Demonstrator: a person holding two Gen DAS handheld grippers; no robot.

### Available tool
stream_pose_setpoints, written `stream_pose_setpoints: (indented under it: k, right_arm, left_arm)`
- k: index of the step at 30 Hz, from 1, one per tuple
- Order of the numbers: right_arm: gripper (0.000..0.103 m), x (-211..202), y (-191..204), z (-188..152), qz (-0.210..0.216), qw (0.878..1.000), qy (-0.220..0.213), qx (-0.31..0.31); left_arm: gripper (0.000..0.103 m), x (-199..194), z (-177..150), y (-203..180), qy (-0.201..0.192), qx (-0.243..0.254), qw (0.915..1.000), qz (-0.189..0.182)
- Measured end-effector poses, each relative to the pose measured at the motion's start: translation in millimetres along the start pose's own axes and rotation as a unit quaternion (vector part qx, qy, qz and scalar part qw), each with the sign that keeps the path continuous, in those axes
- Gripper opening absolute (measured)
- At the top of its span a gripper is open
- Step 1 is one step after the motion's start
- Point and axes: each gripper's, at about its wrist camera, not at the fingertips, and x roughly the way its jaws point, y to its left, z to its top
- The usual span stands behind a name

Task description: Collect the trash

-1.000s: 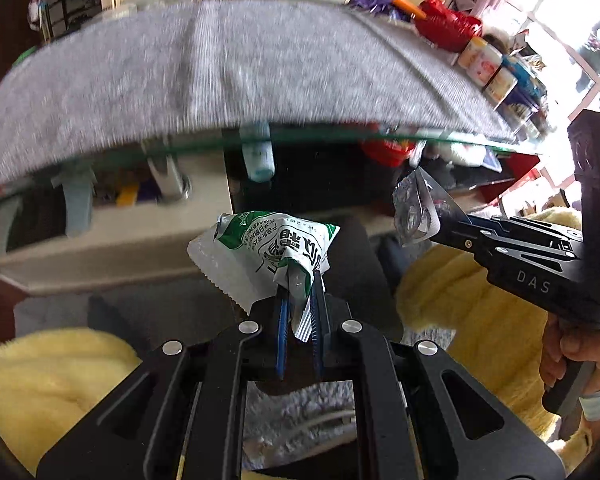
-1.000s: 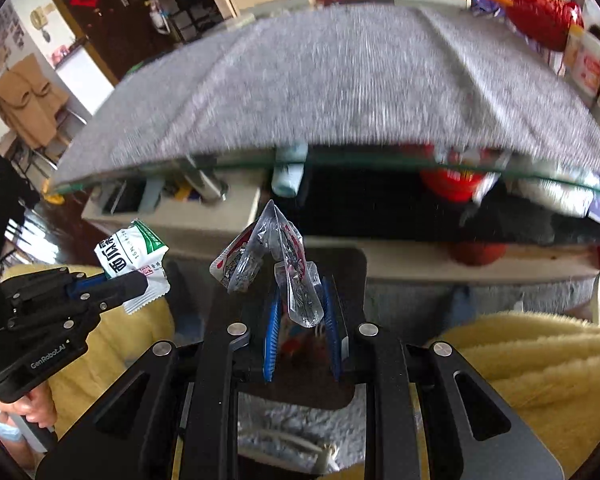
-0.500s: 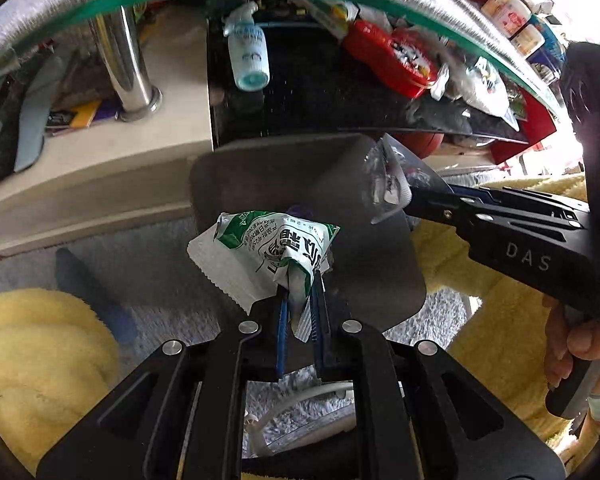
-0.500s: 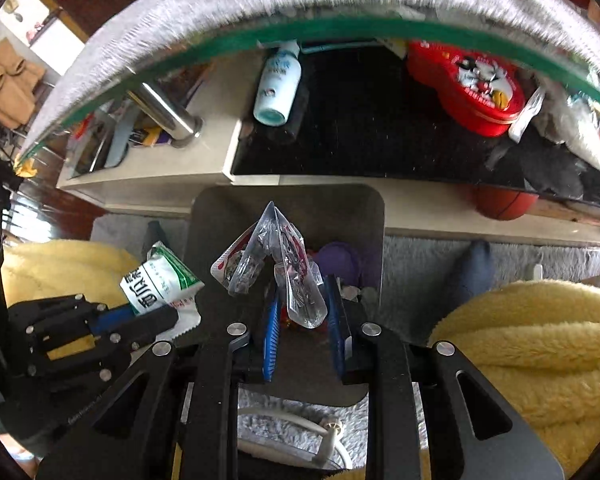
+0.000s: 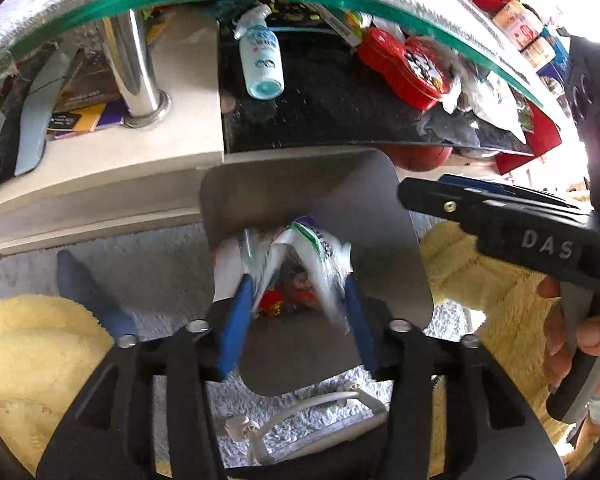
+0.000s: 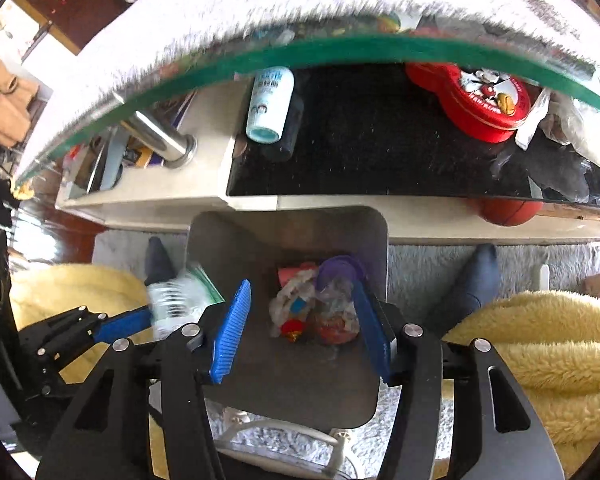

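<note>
A grey bin (image 5: 380, 184) (image 6: 372, 216) stands on the rug below the table edge, with several scraps of trash (image 6: 296, 312) at its bottom. My left gripper (image 5: 296, 292) (image 6: 140, 318) hangs over the bin's left side, its jaws opening. The green-and-white packet (image 5: 312, 248) (image 6: 180, 300) is blurred and loose between its blue pads. My right gripper (image 6: 302, 312) (image 5: 420, 196) is over the bin's middle, jaws opening with nothing gripped. A clear wrapper (image 6: 336, 312) lies in the bin beside its right pad.
The glass table edge (image 6: 340, 52) with a grey cloth arches overhead. On the lower shelf lie a spray bottle (image 5: 260, 64) and a red tin (image 6: 480, 100). Yellow fleece (image 6: 540, 340) flanks the bin. A white cable (image 5: 300, 412) lies on the rug. A hand (image 5: 580, 340) holds the right gripper.
Both grippers sank toward the bin and their jaws opened. The right let go of the clear wrapper, which dropped into the bin. The packet came loose in the left jaws.
</note>
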Motion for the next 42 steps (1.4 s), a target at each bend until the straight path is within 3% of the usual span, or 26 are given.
stream_pose_setpoints:
  k: [5, 7, 13, 20, 27, 31, 35, 42]
  right_arm:
    - [0.080, -24.0, -4.2, 4.6, -0.003, 0.999, -0.033, 0.009]
    - [0.096, -39.3, -4.7, 5.8, -0.012, 0.998, -0.055, 0.009]
    - [0.100, -86.0, -5.9, 8.3, -0.030, 0.992, -0.122, 0.008]
    - [0.100, -156.3, 6.1, 11.1, -0.049, 0.972, -0.232, -0.002]
    - [0.100, -222.5, 20.3, 0.0, -0.086, 0.932, -0.353, -0.006]
    - [0.100, -249.1, 27.7, -4.4, -0.117, 0.906, -0.406, -0.013]
    - [0.100, -267.0, 33.2, -9.7, -0.134, 0.891, -0.433, -0.020]
    - [0.100, -278.2, 38.4, -10.1, -0.133, 0.889, -0.437, -0.025]
  left_arm:
    - [0.087, -23.5, 3.5, 1.9, -0.032, 0.003, 0.9993, 0.021]
    - [0.094, -35.4, 5.1, 0.9, -0.049, 0.006, 0.9984, 0.028]
    - [0.095, -88.8, 14.5, 3.1, -0.119, 0.003, 0.9911, 0.060]
    - [0.095, -161.9, 24.2, -3.5, -0.220, 0.001, 0.9712, 0.090]
    - [0.095, -226.0, 25.2, -21.1, -0.311, 0.007, 0.9421, 0.124]
    - [0.095, -258.5, 24.5, -30.0, -0.362, 0.009, 0.9204, 0.147]
    - [0.095, -278.0, 23.9, -32.6, -0.391, 0.013, 0.9062, 0.160]
    - [0.095, -298.6, 24.9, -43.5, -0.420, 0.018, 0.8925, 0.164]
